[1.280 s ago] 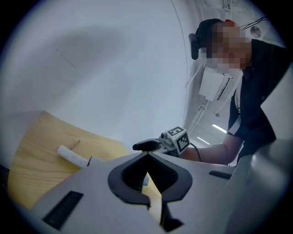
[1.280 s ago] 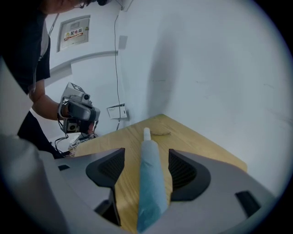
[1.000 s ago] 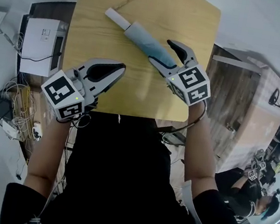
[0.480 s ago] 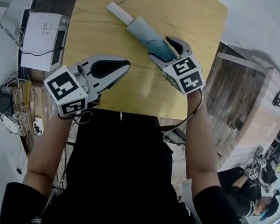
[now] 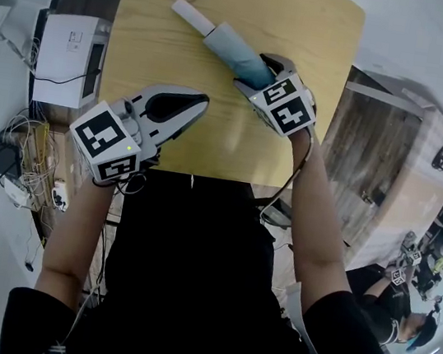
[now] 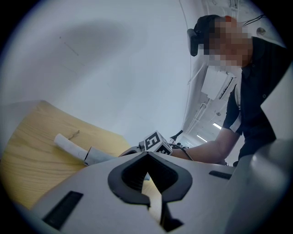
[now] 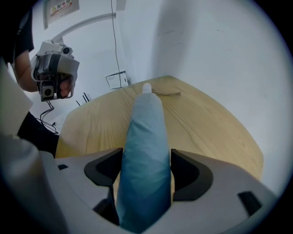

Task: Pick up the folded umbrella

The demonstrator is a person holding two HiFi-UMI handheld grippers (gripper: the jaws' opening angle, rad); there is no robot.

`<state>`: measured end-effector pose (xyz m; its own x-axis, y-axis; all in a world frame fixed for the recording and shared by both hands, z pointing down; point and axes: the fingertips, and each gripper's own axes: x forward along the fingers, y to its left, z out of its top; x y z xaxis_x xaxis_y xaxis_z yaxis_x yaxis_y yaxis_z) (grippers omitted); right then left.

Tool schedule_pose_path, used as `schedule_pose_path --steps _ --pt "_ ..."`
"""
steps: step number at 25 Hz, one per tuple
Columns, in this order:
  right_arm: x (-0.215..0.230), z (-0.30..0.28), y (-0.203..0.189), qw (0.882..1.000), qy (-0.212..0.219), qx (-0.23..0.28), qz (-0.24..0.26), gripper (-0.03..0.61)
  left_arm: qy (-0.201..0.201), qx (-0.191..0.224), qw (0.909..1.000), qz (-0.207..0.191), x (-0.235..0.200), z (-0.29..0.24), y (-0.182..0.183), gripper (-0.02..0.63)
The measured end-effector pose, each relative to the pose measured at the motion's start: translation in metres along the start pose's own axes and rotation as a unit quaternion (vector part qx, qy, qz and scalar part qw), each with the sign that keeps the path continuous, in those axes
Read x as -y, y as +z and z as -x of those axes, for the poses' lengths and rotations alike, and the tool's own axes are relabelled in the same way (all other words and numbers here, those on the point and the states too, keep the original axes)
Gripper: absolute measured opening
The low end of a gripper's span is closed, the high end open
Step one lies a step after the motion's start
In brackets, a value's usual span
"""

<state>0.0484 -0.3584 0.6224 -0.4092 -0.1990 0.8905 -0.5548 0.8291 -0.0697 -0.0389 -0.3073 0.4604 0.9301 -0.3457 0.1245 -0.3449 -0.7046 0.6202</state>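
The umbrella (image 5: 230, 46) lies slantwise on the table (image 5: 235, 141), its blue sleeve pinched on both sides by the right gripper (image 5: 266, 64), the left gripper (image 5: 196, 101) closed and empty nearby; a firm squeeze and level lift are advised.

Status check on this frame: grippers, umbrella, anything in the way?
Right gripper shut on folded umbrella, which lies on the wooden table. Left gripper shut, empty, off to the side. Nothing blocking the lift.
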Motion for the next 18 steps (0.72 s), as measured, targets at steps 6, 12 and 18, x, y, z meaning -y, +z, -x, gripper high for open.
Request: schedule_pose_path --steps 6,12,18 --pt "0.0007 -0.0065 -0.0048 1.000 0.003 -0.016 0.004 0.310 -0.002 0.000 1.0000 -0.001 0.0000 -0.0003 0.0010 0.011" --pt "0.0024 -0.0082 -0.0058 1.000 0.004 -0.020 0.005 0.310 -0.001 0.002 1.0000 -0.001 -0.0012 0.0011 0.0001 0.011" --pt "0.0095 -0.0087 -0.0088 1.000 -0.003 -0.019 0.011 0.308 -0.003 0.003 1.0000 -0.004 0.0017 -0.0034 0.0005 0.011"
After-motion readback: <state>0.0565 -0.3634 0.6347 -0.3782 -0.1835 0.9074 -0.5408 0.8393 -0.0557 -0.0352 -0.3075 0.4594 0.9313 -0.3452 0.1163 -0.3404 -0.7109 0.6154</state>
